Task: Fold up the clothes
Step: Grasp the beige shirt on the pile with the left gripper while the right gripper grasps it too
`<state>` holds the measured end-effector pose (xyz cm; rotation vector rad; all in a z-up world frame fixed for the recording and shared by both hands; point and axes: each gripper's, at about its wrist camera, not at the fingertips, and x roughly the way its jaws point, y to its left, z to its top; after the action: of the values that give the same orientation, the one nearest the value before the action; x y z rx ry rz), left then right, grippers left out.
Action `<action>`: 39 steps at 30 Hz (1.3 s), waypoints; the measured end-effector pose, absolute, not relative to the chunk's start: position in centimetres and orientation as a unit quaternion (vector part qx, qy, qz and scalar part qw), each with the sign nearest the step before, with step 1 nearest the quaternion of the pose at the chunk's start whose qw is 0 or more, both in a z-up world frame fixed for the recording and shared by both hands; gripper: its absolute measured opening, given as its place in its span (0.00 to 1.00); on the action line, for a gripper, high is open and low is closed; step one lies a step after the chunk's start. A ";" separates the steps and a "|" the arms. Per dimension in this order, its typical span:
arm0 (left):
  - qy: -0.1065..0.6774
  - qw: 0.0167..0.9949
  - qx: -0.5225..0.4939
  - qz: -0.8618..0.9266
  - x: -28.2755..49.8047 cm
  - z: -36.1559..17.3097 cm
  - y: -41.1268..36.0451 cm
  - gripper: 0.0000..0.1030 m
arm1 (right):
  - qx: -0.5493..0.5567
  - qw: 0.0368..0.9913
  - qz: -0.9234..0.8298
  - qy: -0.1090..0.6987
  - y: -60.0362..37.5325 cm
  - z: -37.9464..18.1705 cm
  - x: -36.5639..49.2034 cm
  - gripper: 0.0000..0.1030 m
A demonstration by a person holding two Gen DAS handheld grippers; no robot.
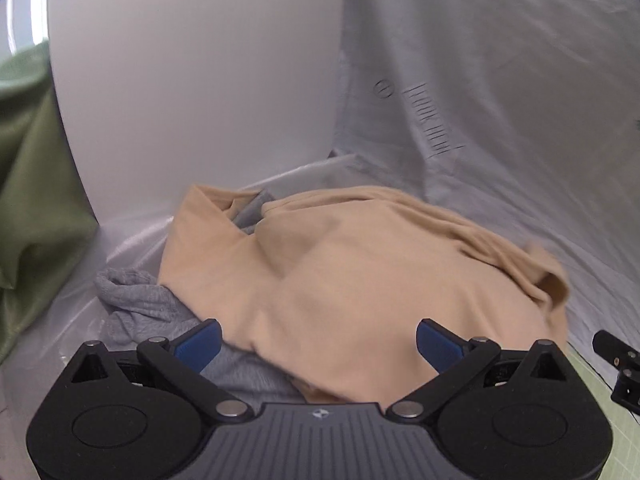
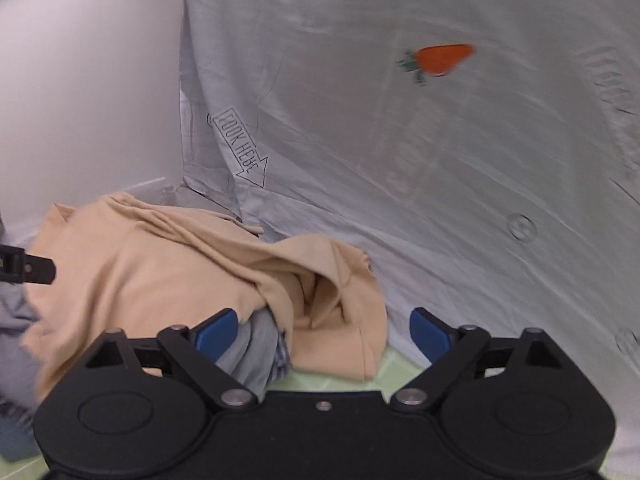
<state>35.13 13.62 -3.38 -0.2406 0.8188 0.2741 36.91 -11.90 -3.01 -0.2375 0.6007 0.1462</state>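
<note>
**Two open hands over a heap of tangled clothes**

Left wrist view: my left fingers are spread wide with nothing between the blue pads. Just past them lies a tan garment, rumpled and mounded, not folded. It sits on top of a grey garment that pokes out at the lower left and again near the tan collar. My worry here is layers: if I close down into the mound, I could pinch tan and grey cloth together and drag both. A green cloth hangs at the far left, near the heap's edge, where it could snag. A pale printed sheet drapes behind and to the right, meeting a white wall.

Right wrist view: my right fingers are also spread and hold nothing. The tan garment bunches to the left and centre, with a sleeve or hem folded over on itself. Grey cloth spills out beneath it, right against my left-hand pad. Closing here would likely catch that grey cloth instead of a clean tan edge. The pale sheet, with an orange carrot print, lies just beside the heap and could be caught too. A green table surface shows below; little bare room shows for spreading anything flat.
</note>
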 end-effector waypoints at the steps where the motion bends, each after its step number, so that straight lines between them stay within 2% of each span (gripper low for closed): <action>1: 0.399 0.899 -0.123 0.135 35.8 -3.9 14.1 0.98 | -0.129 0.943 0.075 0.296 -11.3 -3.7 38.6 0.84; 4: 0.394 0.896 -0.163 0.119 36.9 -5.2 15.3 0.94 | -0.132 0.943 0.082 0.294 -11.0 -4.6 40.5 0.74; 6: 0.387 0.900 -0.173 0.104 36.7 -5.3 15.2 0.78 | -0.134 0.943 0.086 0.293 -10.8 -5.3 41.7 0.68; 7: 0.383 0.902 -0.174 0.098 36.5 -5.3 15.1 0.75 | -0.135 0.943 0.088 0.292 -10.7 -5.6 42.3 0.63; 9: 0.376 0.907 -0.162 0.096 36.2 -5.0 14.4 0.58 | -0.137 0.942 0.092 0.291 -10.4 -6.3 43.6 0.49; 11: 0.365 0.914 -0.147 0.096 35.7 -4.4 13.7 0.44 | -0.139 0.942 0.096 0.290 -10.2 -6.9 44.8 0.02; 12: 0.359 0.918 -0.138 0.096 35.5 -4.1 13.3 0.32 | -0.140 0.942 0.099 0.289 -10.1 -7.3 45.4 0.03; 15: 0.344 0.927 -0.118 0.096 34.4 -2.6 12.3 0.18 | -0.137 0.945 0.098 0.280 -10.5 -7.5 45.8 0.03; 23: 0.299 0.951 -0.080 0.008 27.9 2.3 7.1 0.16 | -0.093 0.972 -0.029 0.214 -20.1 -2.4 33.8 0.02; 29: 0.342 0.927 -0.042 -0.147 19.1 1.4 -3.4 0.16 | -0.080 0.959 -0.172 0.212 -29.7 -1.2 18.5 0.02; 32: 0.406 0.887 -0.038 -0.218 14.3 -1.7 -9.1 0.17 | -0.076 0.932 -0.253 0.248 -35.1 -2.7 10.0 0.02; 35: 0.495 0.827 -0.049 -0.263 9.8 -5.4 -13.7 0.18 | -0.056 0.893 -0.312 0.318 -39.8 -5.6 1.6 0.02; 39: 0.535 0.800 -0.025 -0.270 5.0 -7.5 -17.2 0.22 | -0.025 0.844 -0.327 0.425 -43.9 -9.1 -7.5 0.03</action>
<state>4.95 -17.22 -7.48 -0.0543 1.1469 -0.5788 -7.46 -43.89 -9.13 -0.0517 0.8971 -0.6909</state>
